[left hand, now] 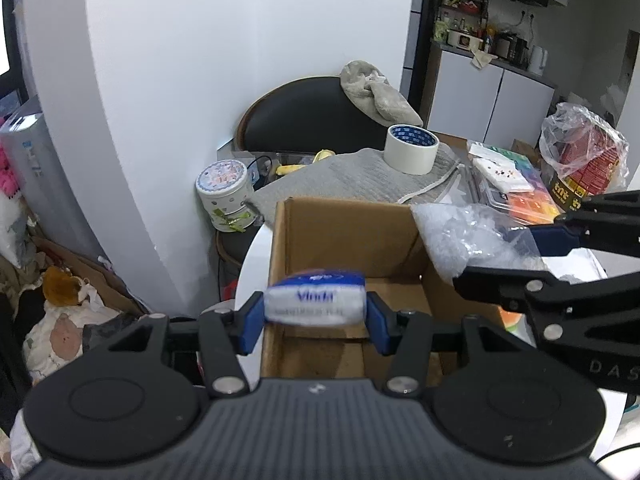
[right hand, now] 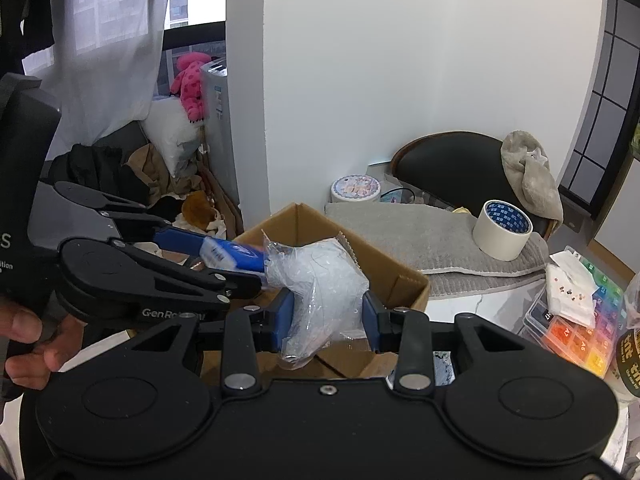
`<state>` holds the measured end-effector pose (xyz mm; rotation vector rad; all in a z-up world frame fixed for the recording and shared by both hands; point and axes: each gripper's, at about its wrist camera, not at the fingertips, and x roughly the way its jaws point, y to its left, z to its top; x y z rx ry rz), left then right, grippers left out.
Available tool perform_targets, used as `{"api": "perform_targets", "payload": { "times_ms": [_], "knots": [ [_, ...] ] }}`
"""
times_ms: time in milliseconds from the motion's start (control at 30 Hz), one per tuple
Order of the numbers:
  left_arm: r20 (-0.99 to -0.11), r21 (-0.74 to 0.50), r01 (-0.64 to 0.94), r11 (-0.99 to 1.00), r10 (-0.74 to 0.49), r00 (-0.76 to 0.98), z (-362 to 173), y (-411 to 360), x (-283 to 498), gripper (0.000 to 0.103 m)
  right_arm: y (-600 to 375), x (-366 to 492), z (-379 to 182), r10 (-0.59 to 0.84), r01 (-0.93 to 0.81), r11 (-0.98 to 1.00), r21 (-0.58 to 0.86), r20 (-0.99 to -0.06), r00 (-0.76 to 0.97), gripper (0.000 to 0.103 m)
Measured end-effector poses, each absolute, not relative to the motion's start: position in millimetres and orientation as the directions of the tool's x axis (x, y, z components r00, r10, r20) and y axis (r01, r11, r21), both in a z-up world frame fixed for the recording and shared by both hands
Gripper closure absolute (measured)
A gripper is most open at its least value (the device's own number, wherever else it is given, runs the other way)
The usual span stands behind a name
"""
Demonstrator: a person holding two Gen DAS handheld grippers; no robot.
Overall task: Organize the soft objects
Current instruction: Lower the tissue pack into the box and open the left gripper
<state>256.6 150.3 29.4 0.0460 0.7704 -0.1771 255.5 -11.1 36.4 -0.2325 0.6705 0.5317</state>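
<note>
Above the open brown cardboard box (left hand: 348, 240) on the white round table (left hand: 250, 264), we hold two soft loads at once: our left gripper (left hand: 315, 309) is closed across the short ends of a small blue-and-white Vinda tissue pack (left hand: 316, 300), its blue pads (left hand: 252, 326) pressing the wrapper in slightly, while our right gripper (right hand: 326, 320) is clamped on a crumpled clear plastic bag of white filling (right hand: 320, 280), the film bulging above and below the fingers. Both loads look light and squashy to us; the tissue pack's glossy wrap may slide, so a grip across its middle seems safest, and the bag's loose film could snag or tear on a flap. The two loads hang almost touching over the box mouth, so we judge there is little room to lower them together; one should go in first. The box's upright flaps (right hand: 296, 220) ring the opening, and its floor looks bare from the left wrist view. Beyond it lie a folded grey quilted cloth (right hand: 408, 232) carrying a roll of cream masking tape (right hand: 502, 230), and a multicoloured plastic compartment case (right hand: 576, 320) to the right, close to the table's edge.
</note>
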Motion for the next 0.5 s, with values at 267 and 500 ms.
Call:
{"api": "perform_targets", "payload": {
  "times_ms": [267, 500],
  "knots": [
    [-0.723, 0.018, 0.187, 0.982, -0.116, 0.681, 25, 137, 268, 0.052, -23, 263, 36, 0.418, -0.539, 0.842, -0.002, -0.629, 0.655, 0.066],
    [-0.714, 0.044, 0.19, 0.981, -0.102, 0.693, 36, 127, 277, 0.055, -31, 263, 35, 0.437, -0.54, 0.841, 0.024, -0.618, 0.653, 0.066]
  ]
}}
